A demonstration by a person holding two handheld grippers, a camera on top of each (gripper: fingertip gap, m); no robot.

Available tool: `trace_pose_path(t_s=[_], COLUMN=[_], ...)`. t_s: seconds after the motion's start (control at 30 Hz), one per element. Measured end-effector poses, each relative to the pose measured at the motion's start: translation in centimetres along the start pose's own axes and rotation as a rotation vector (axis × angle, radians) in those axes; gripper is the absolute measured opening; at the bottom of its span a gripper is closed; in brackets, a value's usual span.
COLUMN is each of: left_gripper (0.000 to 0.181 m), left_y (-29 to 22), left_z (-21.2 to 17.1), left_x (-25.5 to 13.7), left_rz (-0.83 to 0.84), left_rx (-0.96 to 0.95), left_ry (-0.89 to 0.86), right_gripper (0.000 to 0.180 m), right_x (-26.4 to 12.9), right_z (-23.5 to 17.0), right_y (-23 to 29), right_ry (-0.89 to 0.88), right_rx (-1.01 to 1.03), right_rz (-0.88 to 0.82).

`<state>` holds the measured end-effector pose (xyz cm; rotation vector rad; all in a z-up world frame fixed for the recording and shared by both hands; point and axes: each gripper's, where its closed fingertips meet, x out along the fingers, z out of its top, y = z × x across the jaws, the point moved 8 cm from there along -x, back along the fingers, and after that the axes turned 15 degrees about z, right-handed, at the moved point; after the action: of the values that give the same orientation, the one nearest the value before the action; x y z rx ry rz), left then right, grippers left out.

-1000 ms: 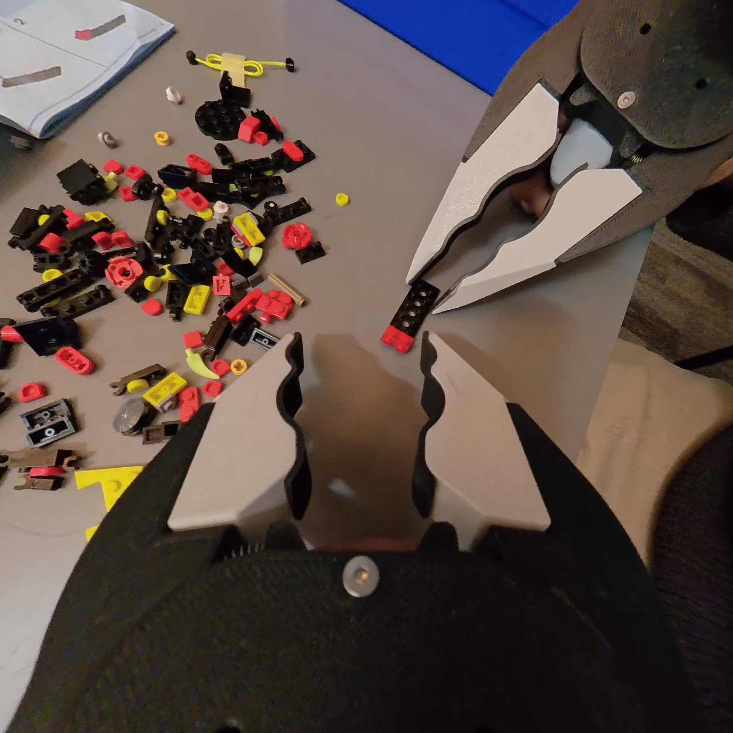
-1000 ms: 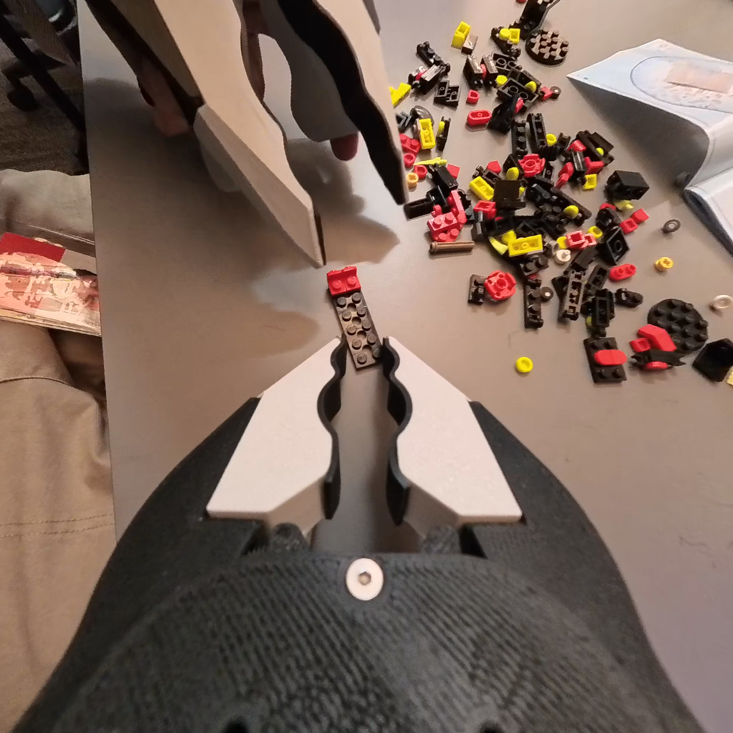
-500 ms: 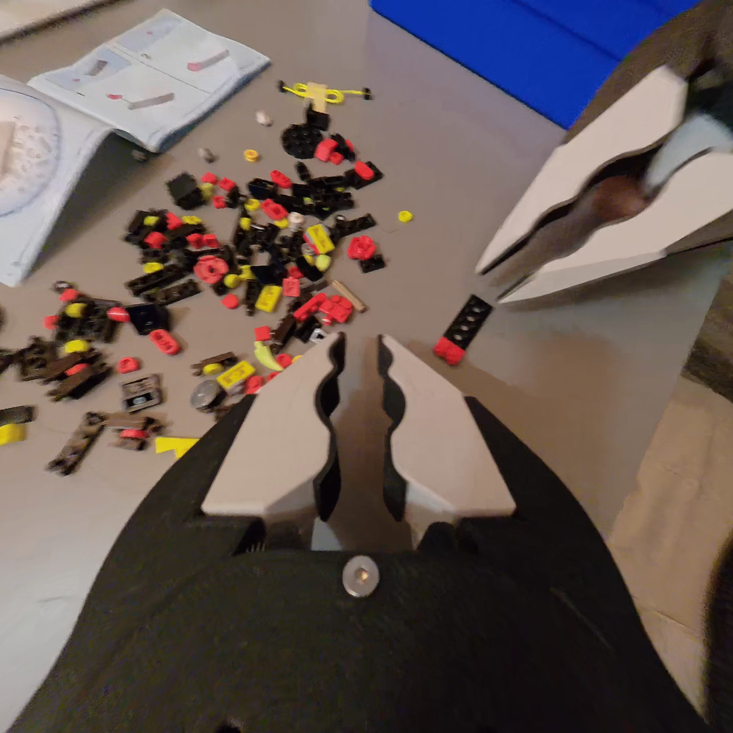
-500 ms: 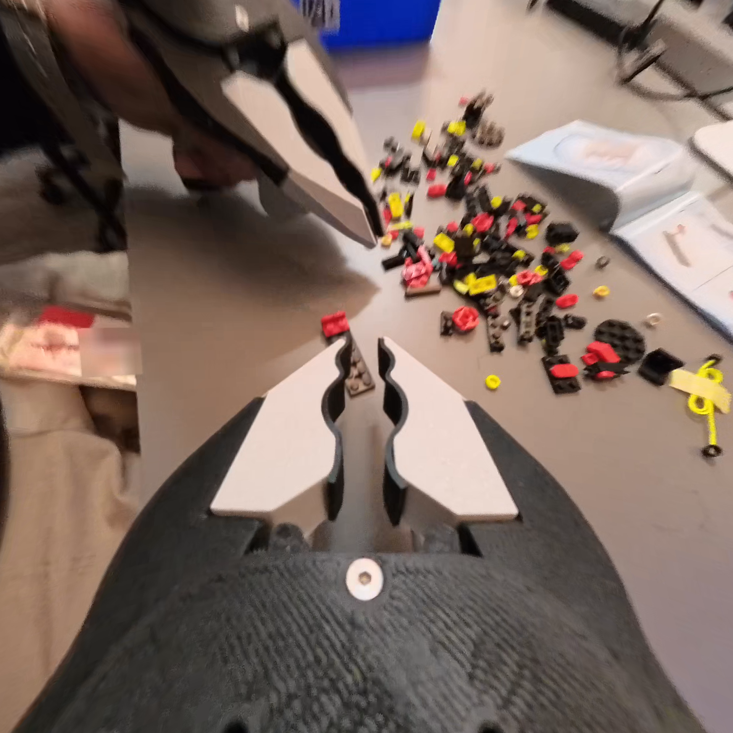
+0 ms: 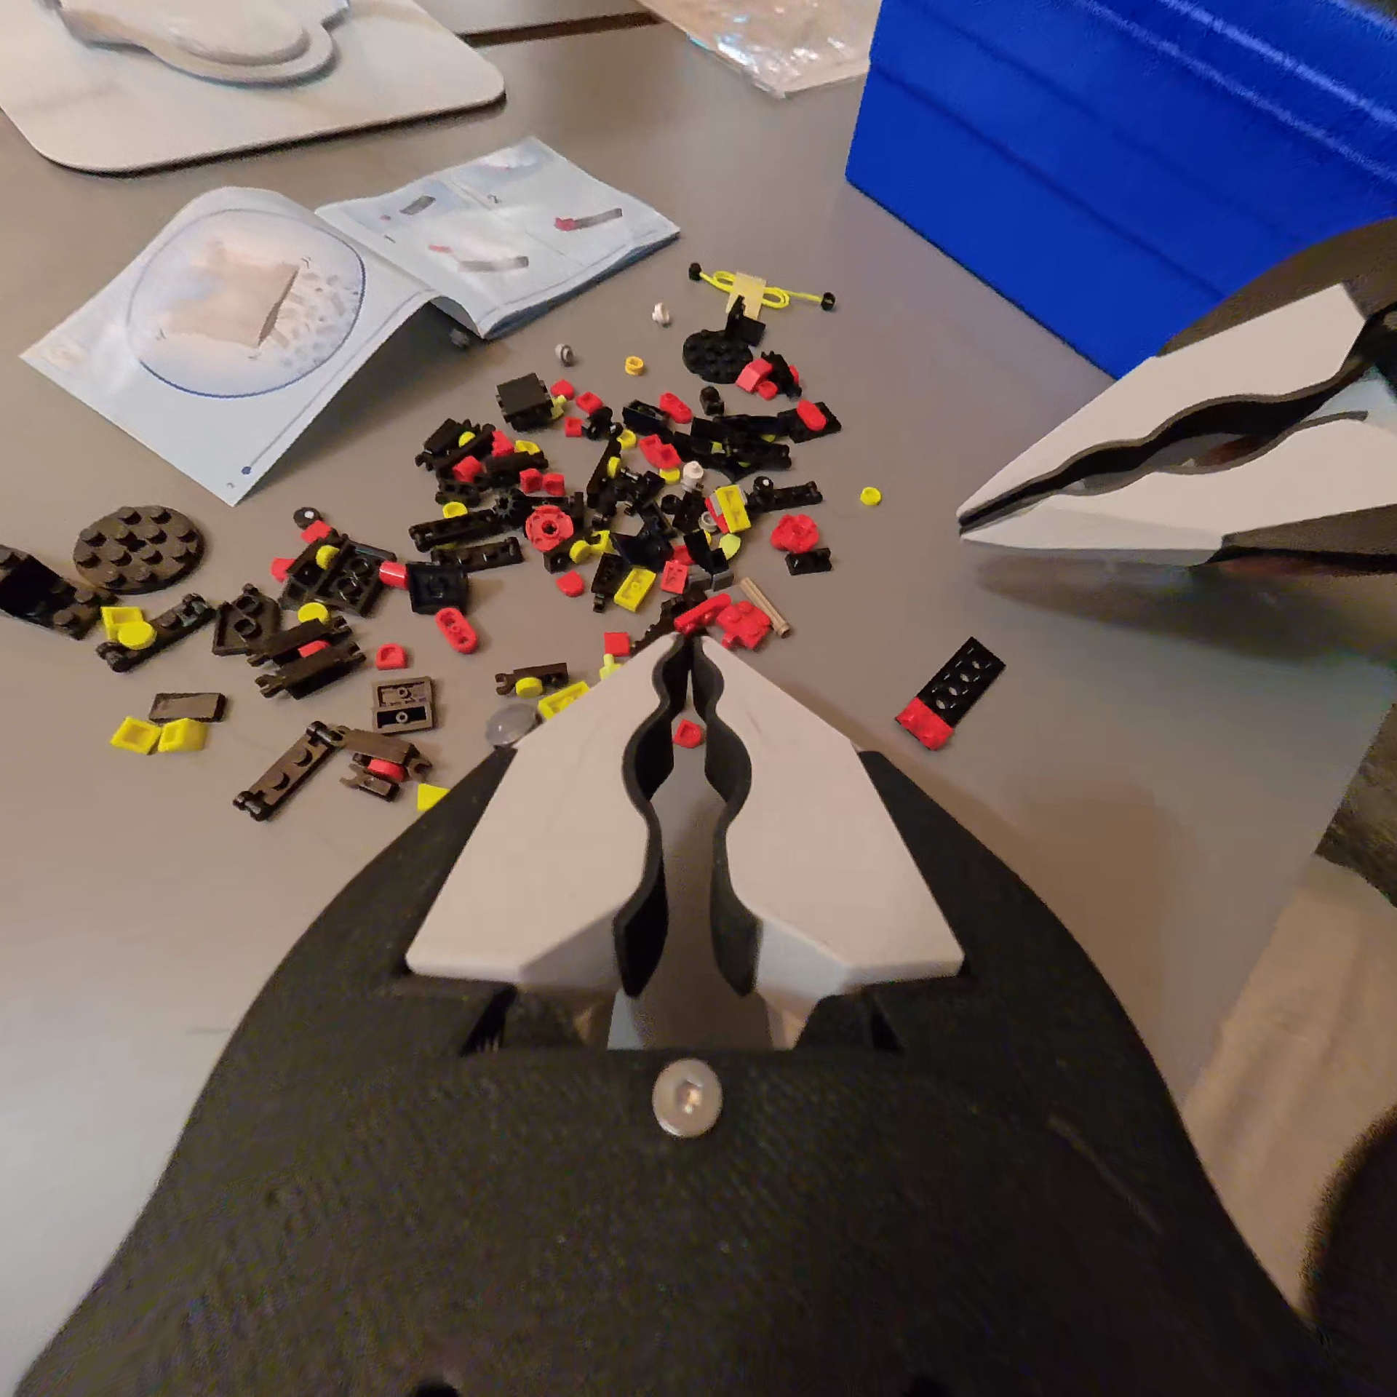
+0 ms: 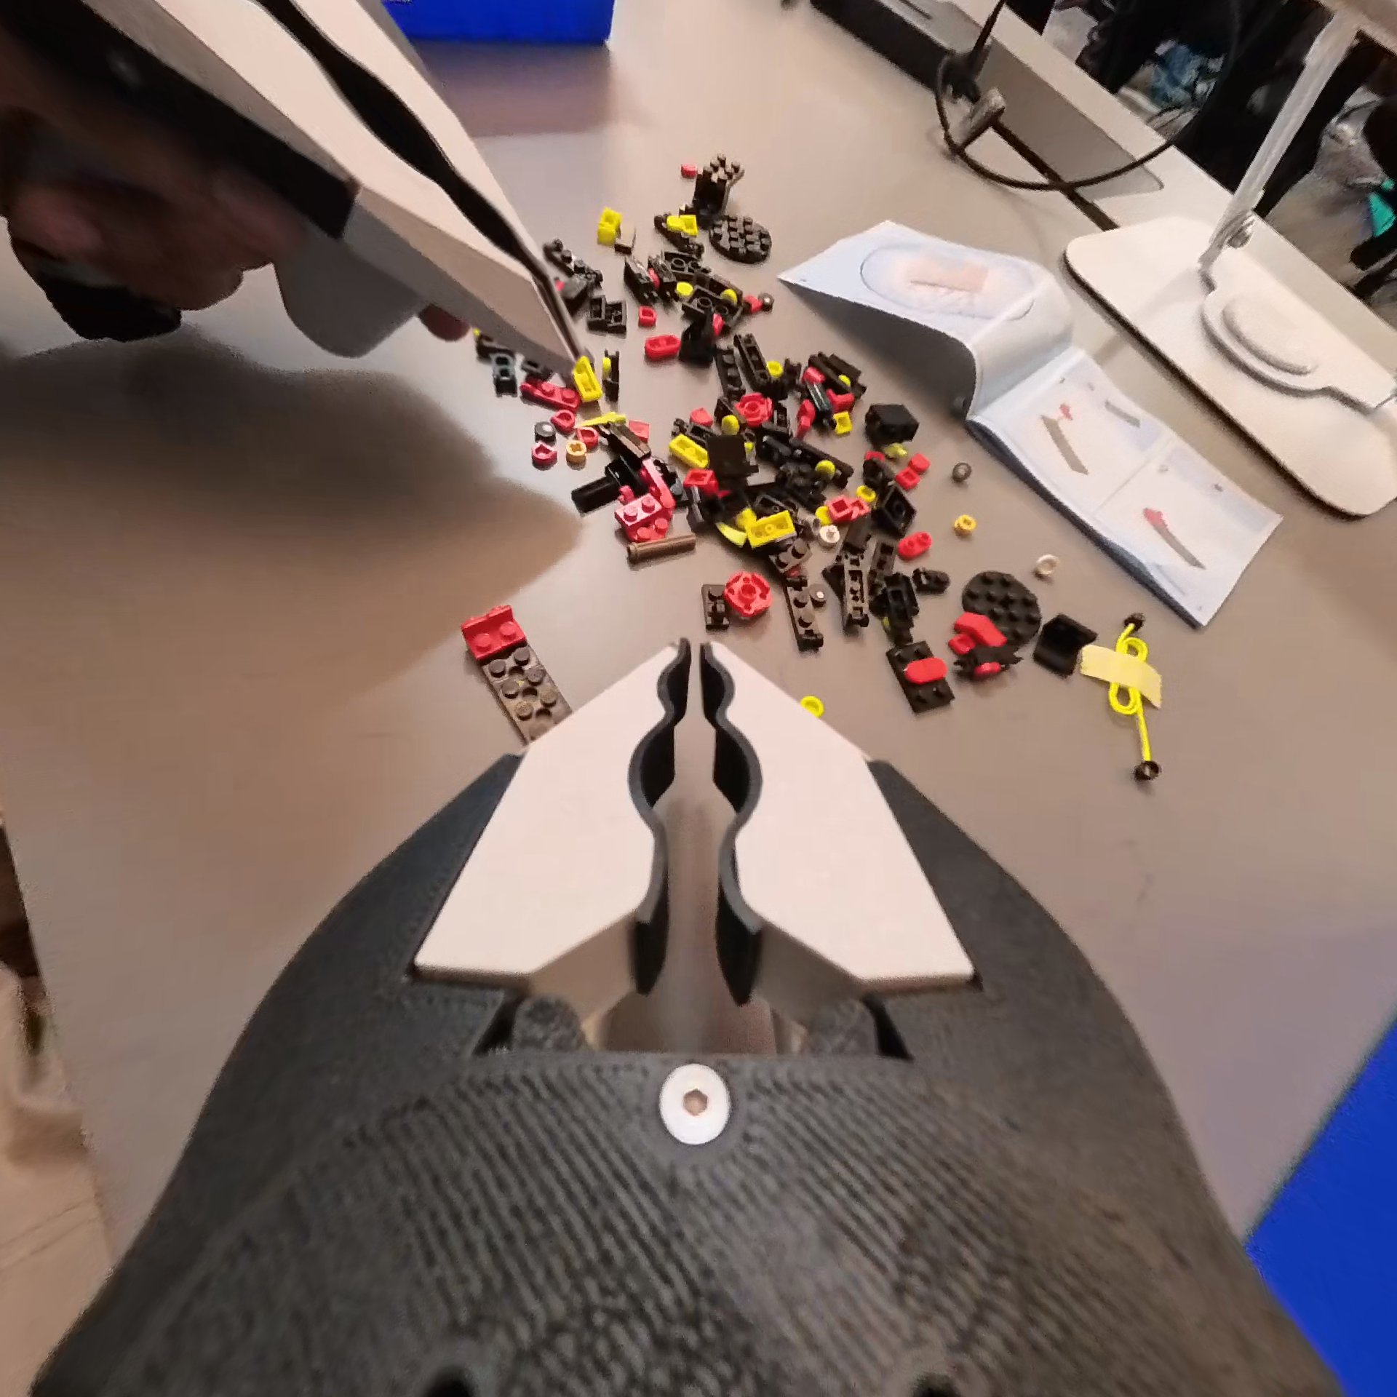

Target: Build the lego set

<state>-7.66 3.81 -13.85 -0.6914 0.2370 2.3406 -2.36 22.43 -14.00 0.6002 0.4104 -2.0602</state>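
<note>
on my table (image 5: 1020, 831), left to right: booklet (image 5: 249, 332), brick pile (image 5: 605, 514), my left hand-held gripper (image 5: 689, 642) closed empty at its edge, black-red plate (image 5: 954, 692) lying free, right hand-held gripper (image 6: 694, 652) closed empty beside it.

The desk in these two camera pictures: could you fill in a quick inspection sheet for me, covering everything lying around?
Surface: grey table, smooth, partly bare.
Job's things: black plate with a red piece at one end lying flat, apart from the loose pile of black, red and yellow bricks; open instruction booklet behind the pile.
Clutter: yellow string piece; clear plastic bag.
Grippers: left hand-held gripper nearly shut, empty, tips at the pile's near edge; right hand-held gripper nearly shut, empty.
Cables: black cable at the far edge.
Surroundings: blue bin; white monitor-type stand base.
</note>
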Motion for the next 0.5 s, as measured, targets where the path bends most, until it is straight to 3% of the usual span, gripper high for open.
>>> trace_pose_path(t_s=[0.03,0.23,0.5], left_gripper=[0.0,0.0,0.0], left_y=[-0.1,-0.5,0.4], left_z=[-0.1,-0.4,0.2], left_x=[0.1,0.4,1.1], left_rz=[0.002,0.006,-0.046], left_rx=[0.007,0.066,-0.037], left_ry=[0.009,0.015,0.019], right_gripper=[0.001,0.002,0.002], right_x=[0.0,0.0,-0.3], right_z=[0.0,-0.1,0.1], right_y=[-0.1,-0.7,-2.1], right_ry=[0.001,-0.026,-0.078], right_rx=[0.005,0.057,0.105], right_rz=[-0.002,-0.007,-0.031])
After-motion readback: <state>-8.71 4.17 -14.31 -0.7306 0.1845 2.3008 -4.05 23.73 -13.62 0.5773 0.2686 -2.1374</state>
